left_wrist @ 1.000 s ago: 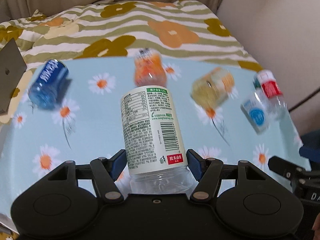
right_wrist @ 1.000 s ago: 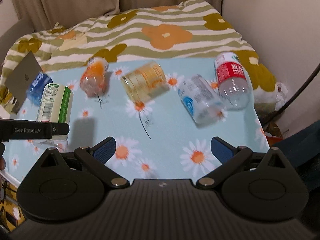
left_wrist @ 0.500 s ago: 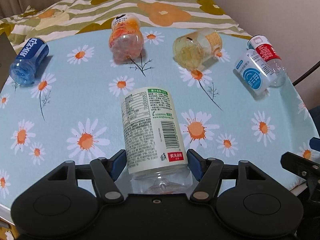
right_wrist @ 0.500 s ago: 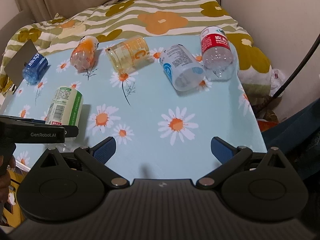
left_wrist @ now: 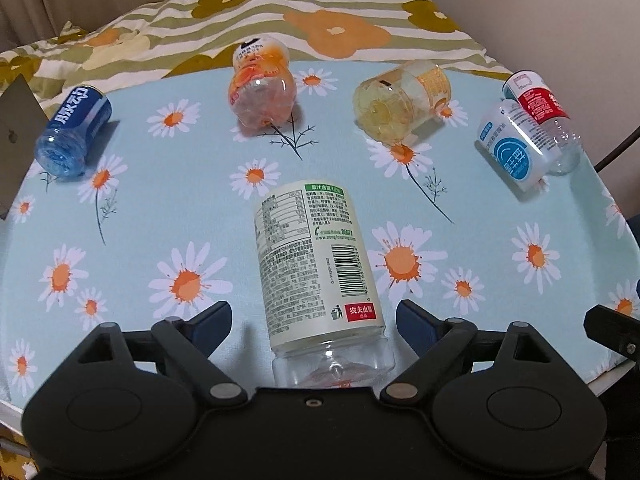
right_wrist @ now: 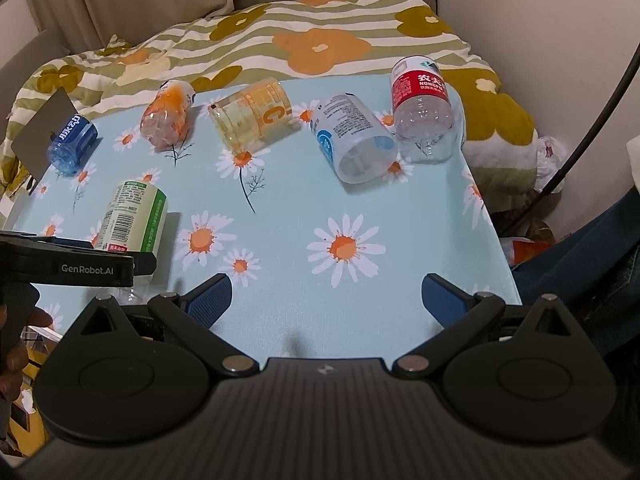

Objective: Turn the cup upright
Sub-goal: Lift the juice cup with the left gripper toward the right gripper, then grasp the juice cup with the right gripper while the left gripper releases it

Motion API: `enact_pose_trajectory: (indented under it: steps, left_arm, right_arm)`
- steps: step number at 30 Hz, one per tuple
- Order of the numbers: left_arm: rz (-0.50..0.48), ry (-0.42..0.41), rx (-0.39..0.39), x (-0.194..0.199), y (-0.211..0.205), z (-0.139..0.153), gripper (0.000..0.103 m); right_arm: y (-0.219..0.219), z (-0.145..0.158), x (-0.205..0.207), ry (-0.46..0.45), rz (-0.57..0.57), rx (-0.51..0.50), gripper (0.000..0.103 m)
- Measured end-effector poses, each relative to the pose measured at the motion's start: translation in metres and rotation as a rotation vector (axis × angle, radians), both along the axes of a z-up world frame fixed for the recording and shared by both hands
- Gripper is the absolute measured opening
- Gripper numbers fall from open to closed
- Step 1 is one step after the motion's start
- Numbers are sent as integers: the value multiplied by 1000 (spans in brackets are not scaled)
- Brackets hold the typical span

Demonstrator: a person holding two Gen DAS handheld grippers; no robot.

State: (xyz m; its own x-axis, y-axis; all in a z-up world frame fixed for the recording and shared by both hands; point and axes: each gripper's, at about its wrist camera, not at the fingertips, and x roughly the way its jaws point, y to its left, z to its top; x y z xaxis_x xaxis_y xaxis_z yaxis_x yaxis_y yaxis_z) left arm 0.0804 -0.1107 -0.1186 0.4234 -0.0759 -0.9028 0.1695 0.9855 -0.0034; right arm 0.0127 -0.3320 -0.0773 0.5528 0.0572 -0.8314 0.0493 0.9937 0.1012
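Both blue fingers [left_wrist: 210,322] of the left gripper [left_wrist: 314,320] are spread wide, one on each side of the green cup [left_wrist: 316,268], and neither one touches it. A small gap shows on both sides. The cup sits near the front edge of the table [left_wrist: 160,208], a little left of the middle.

My guess is that this cup is done. It looks like it stands on its clear bottom, with its white end up and its long side running up and down. In the right view it seems to lean a tiny bit, but that may only be the bendy lens. I cannot see if the top end is open.

The right gripper [right_wrist: 326,294] has its fingers spread wide too, and nothing is between them. It hangs over the near right part of the table.

Farther back, five more cups lie on their sides in a row. From left to right they are a blue cup [left_wrist: 74,130], an orange cup [left_wrist: 262,88], a yellow cup [left_wrist: 400,102], a white cup [left_wrist: 516,148] and a red cup [left_wrist: 542,114]. The white and red ones are touching at the far right. Their clear bottoms mostly point toward the near side.

Next, I think the left gripper should pull back without bumping the green cup. Then one gripper should reach for a lying cup, close around its middle and turn it until it stands.
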Motion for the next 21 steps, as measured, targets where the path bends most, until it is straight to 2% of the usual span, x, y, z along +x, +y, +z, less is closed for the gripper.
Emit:
enact_pose_trajectory:
  steps: [3,5,10,16,21]
  left_arm:
    - [8,-15,-3,-5,1,13,94]
    - [14,-40,-9,-10,3,26,100]
    - [31,-95,-19,-21,17,55,103]
    - [42,-96,-46,-28,57,65,103]
    - [76,-95,-78,-31,102,64,103]
  right_arm:
    - [2,9,3,-1,14,3,103]
    - [5,18,7,-9,30,5,103]
    - [20,43,29,-4,79,25,103]
    - [59,50,69,96,154,90,103]
    - [102,32,111,215,203,110,103]
